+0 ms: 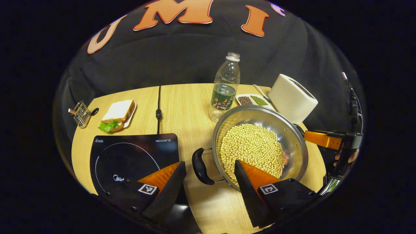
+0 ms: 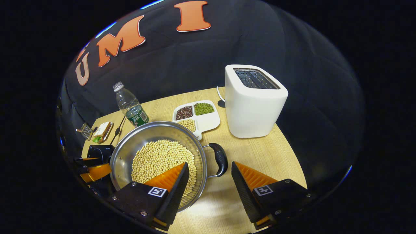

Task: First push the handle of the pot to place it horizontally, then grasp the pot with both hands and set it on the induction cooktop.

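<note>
A steel pot [image 1: 292, 143] holding pale soybeans [image 1: 252, 146] stands on the wooden table, right of the black induction cooktop [image 1: 130, 156]. My left gripper [image 1: 209, 170] is open, and the pot's black side handle [image 1: 201, 166] lies between its fingers without touching them. In the right gripper view the pot [image 2: 130, 146] sits at lower left and its other black handle [image 2: 220, 159] lies inside my open right gripper [image 2: 209, 166]. The left gripper [image 2: 94, 170] shows beyond the pot's far side, and the right gripper [image 1: 325, 139] shows at the pot's far rim.
A water bottle [image 1: 225, 87] stands just behind the pot. A white toaster [image 2: 253, 100] and a divided dish of beans [image 2: 198, 115] are close by. A sandwich on a plate [image 1: 117, 113], a small wire rack [image 1: 80, 113] and a black cable [image 1: 158, 107] lie behind the cooktop.
</note>
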Available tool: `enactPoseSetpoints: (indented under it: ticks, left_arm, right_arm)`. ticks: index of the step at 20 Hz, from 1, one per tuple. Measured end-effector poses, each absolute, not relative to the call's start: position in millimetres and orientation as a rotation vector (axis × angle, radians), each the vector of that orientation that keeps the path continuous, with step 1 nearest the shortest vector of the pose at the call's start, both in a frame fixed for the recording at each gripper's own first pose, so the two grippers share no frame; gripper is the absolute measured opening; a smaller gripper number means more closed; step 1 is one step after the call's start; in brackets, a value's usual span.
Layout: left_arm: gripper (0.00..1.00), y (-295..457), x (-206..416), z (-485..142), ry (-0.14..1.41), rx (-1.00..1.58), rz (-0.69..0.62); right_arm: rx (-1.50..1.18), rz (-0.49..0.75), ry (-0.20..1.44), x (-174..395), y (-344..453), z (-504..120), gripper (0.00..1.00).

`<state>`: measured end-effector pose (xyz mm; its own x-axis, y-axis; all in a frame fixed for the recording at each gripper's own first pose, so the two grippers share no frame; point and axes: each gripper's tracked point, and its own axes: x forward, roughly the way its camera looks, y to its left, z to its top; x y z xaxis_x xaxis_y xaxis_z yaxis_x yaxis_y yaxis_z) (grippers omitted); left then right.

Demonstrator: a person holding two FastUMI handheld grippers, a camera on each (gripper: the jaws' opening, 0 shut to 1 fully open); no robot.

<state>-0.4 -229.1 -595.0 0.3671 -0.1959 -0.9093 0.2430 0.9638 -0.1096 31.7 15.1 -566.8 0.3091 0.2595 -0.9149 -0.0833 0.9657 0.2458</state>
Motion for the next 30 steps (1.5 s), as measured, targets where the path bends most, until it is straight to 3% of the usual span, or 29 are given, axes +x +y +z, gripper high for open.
enactPoseSetpoints:
  ticks: [7,11,16,17,21,25,26,30]
  left_arm:
    - [0.97,-247,-5,-636,1.246,0.005,-0.296]
    - [0.96,-244,6,-645,1.188,0.060,-0.269]
    - [0.90,-235,17,-649,1.081,0.165,-0.262]
    - [0.85,-235,21,-649,1.053,0.169,-0.263]
    - [0.83,-234,30,-651,1.011,0.198,-0.248]
    - [0.80,-236,42,-655,0.974,0.206,-0.231]
    - [0.80,-236,43,-655,0.962,0.199,-0.228]
    - [0.77,-237,45,-656,0.950,0.201,-0.219]
  right_arm:
    - [0.105,0.237,1.265,31,15,-590,0.82]
    - [0.058,0.238,1.248,34,15,-599,0.83]
    - [0.044,0.246,1.242,28,21,-604,0.83]
    - [0.032,0.244,1.243,25,21,-605,0.83]
    - [0.006,0.234,1.230,20,21,-612,0.82]
    - [-0.022,0.219,1.195,18,20,-614,0.71]
    - [-0.023,0.214,1.181,19,20,-613,0.75]
    - [-0.017,0.209,1.154,18,21,-610,0.70]
